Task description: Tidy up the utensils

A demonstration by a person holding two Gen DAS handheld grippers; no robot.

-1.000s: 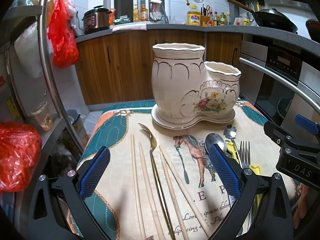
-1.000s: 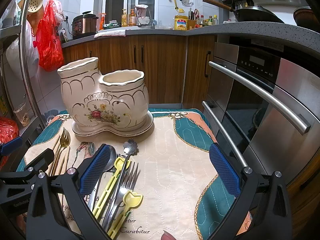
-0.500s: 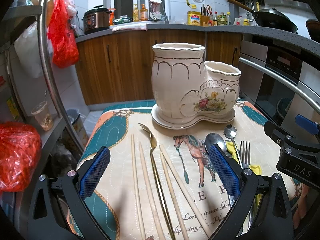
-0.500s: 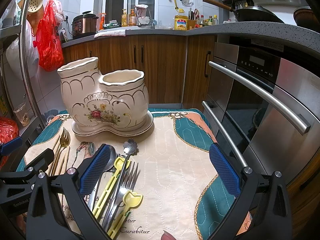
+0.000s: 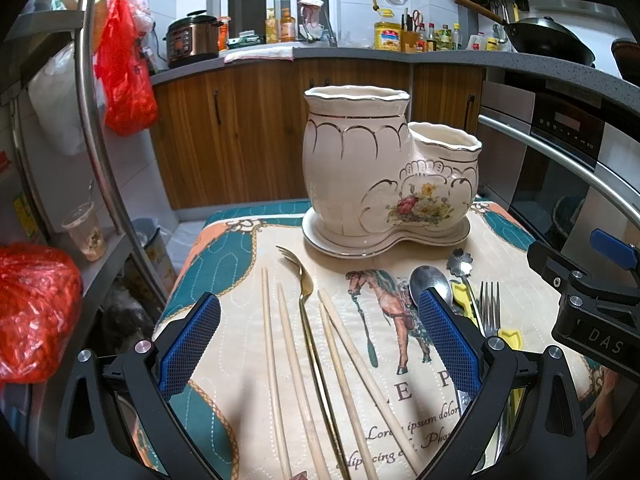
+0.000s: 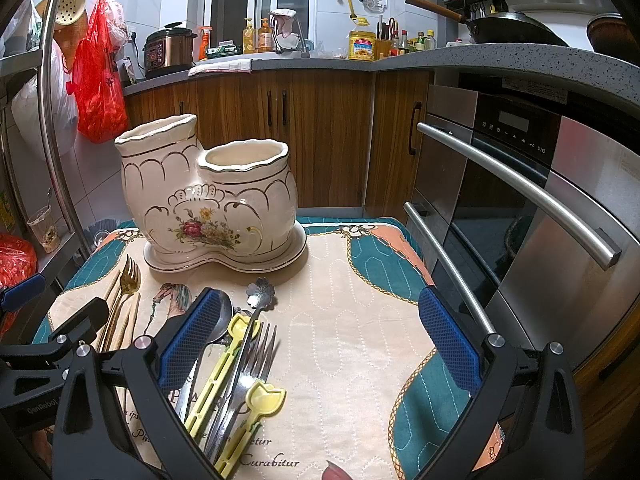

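A cream ceramic two-pot utensil holder (image 5: 384, 176) stands empty at the back of the quilted mat (image 5: 352, 264); it also shows in the right wrist view (image 6: 208, 200). Several wooden chopsticks (image 5: 280, 360) and a gold fork (image 5: 312, 328) lie on the mat between the jaws of my open, empty left gripper (image 5: 318, 344). A steel spoon (image 6: 218, 320), a flower-handled spoon (image 6: 256, 304), a steel fork (image 6: 256, 352) and yellow plastic utensils (image 6: 240, 364) lie by the left finger of my open, empty right gripper (image 6: 320, 344).
An oven front with steel bar handles (image 6: 516, 184) flanks the mat on the right. A metal rack pole (image 5: 96, 120) with red bags (image 5: 124, 72) stands to the left. Wooden cabinets (image 6: 312, 132) lie behind the mat.
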